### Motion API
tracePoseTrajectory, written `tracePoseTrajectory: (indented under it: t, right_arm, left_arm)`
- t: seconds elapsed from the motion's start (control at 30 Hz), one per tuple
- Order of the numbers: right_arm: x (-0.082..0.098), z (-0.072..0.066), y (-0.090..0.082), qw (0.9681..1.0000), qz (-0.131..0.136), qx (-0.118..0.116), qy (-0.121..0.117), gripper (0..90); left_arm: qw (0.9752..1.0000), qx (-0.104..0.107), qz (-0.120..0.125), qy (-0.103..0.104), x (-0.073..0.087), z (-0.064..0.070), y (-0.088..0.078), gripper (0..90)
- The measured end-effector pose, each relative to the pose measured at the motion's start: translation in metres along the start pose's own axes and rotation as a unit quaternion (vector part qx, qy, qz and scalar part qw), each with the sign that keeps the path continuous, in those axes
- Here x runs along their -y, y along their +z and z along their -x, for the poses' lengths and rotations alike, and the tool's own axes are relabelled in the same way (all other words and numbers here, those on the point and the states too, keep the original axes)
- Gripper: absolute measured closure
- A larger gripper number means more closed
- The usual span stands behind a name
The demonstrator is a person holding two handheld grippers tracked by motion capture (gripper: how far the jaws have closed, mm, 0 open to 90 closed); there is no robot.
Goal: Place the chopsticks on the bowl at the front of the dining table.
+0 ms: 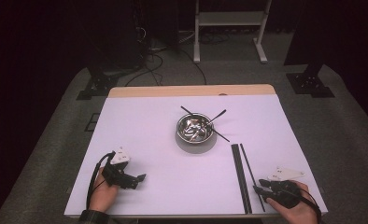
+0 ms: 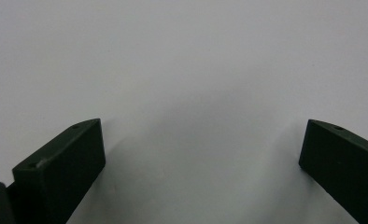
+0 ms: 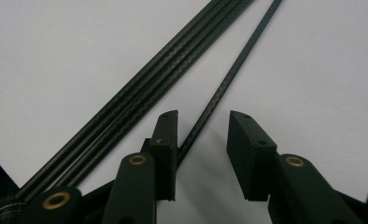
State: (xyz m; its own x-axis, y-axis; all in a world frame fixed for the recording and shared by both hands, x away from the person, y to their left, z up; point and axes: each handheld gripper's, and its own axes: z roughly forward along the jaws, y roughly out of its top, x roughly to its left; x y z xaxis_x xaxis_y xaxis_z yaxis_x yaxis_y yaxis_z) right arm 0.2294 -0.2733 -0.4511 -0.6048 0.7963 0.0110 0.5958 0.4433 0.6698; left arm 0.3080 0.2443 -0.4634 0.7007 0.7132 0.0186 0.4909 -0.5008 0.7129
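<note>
a single black rod [image 3: 229, 77] is straddled, ungripped, by the part-open right gripper [image 3: 203, 123] near the table's [image 1: 140, 140] five o'clock edge; the left gripper [image 2: 201, 149] is held wide over bare surface at seven o'clock.

Metal bowl [image 1: 196, 133] holding dark sticks, white table [image 1: 140, 121], white stand [image 1: 232, 28] beyond

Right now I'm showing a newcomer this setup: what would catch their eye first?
The shiny metal bowl at the table's middle, with thin black sticks poking out. Next, the row of black rods at the near right, where the right hand-held gripper straddles a lone rod, jaws apart around it.
</note>
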Motion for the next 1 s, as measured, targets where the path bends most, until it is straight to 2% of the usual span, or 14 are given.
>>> tracePoseTrajectory:
  t: [0.47,1.0]
  right_arm:
    - [0.005,0.02,-0.006,0.9996,-0.004,0.021,0.017,61.6]
    - [0.006,0.04,-0.009,0.999,-0.006,0.036,0.024,61.0]
  left_arm:
    - [1.0,0.0,0.0,0.0,0.0,0.0,0.0,0.0]
    - [1.0,0.0,-0.001,0.0,0.0,0.0,0.0,0.0]
